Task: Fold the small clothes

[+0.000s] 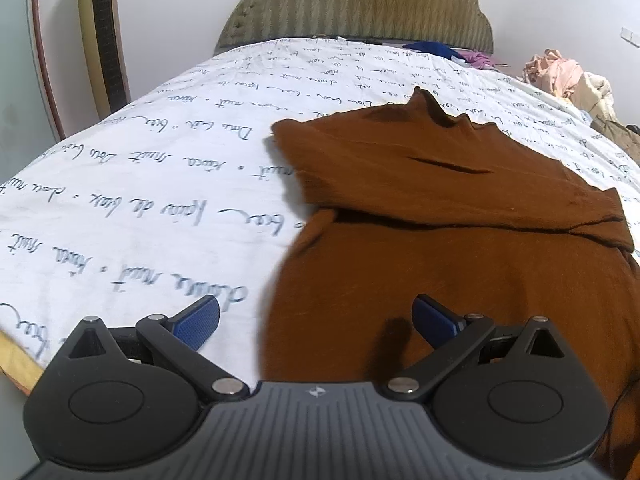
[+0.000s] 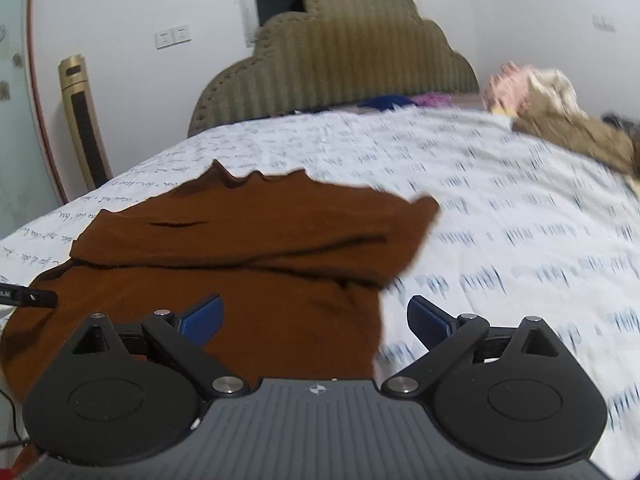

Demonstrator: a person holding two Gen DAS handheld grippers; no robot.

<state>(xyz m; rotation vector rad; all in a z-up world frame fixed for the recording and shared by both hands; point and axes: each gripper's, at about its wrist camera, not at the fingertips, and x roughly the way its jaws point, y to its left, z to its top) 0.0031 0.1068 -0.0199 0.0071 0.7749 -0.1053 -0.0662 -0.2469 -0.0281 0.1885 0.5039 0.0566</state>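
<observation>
A brown long-sleeved top [image 1: 460,216] lies flat on the bed, its sleeves folded across the chest and its collar pointing at the headboard. It also shows in the right wrist view [image 2: 248,248]. My left gripper [image 1: 316,320] is open and empty, low over the top's left hem edge. My right gripper [image 2: 314,320] is open and empty, over the top's right hem edge. The tip of the left gripper [image 2: 28,298] shows at the left edge of the right wrist view.
The bed has a white sheet [image 1: 140,200] printed with script and a padded olive headboard [image 1: 360,4]. A pile of clothes [image 1: 568,76] lies at the far right of the bed. A gold tower fan [image 1: 104,36] stands at the left.
</observation>
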